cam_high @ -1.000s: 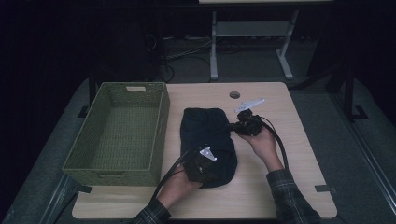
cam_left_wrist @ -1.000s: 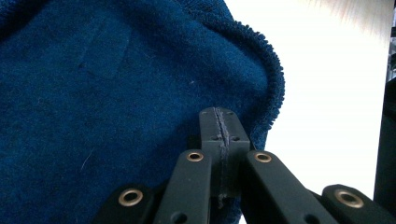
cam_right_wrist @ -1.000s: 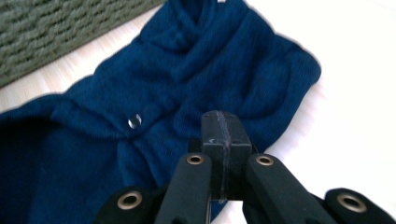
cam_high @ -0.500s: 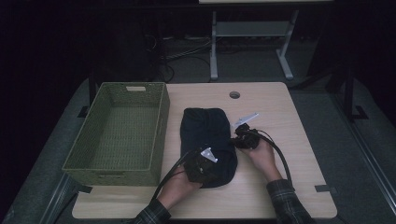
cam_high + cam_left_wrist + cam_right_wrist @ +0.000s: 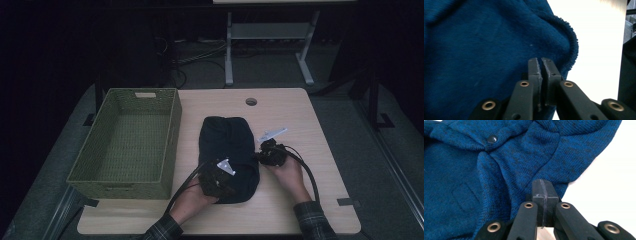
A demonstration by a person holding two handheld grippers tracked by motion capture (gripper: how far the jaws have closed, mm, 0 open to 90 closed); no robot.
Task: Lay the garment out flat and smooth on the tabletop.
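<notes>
Lying folded on the bench (image 5: 300, 115), a dark blue knit garment (image 5: 227, 150) sits between the two hand-held grippers, with a green woven basket (image 5: 127, 140) just beyond the left one. The left hand-held gripper (image 5: 541, 65) rests at the garment's near left corner, jaws pressed together over the fleecy fabric. The right hand-held gripper (image 5: 543, 187) meets the garment's right edge, jaws closed together near a snap button (image 5: 492, 139).

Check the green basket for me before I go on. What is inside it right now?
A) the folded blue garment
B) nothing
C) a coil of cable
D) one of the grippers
B: in the high view the green basket shows its bare woven floor, while the folded blue garment lies on the table beside it, with the left gripper and right gripper at the garment.
</notes>
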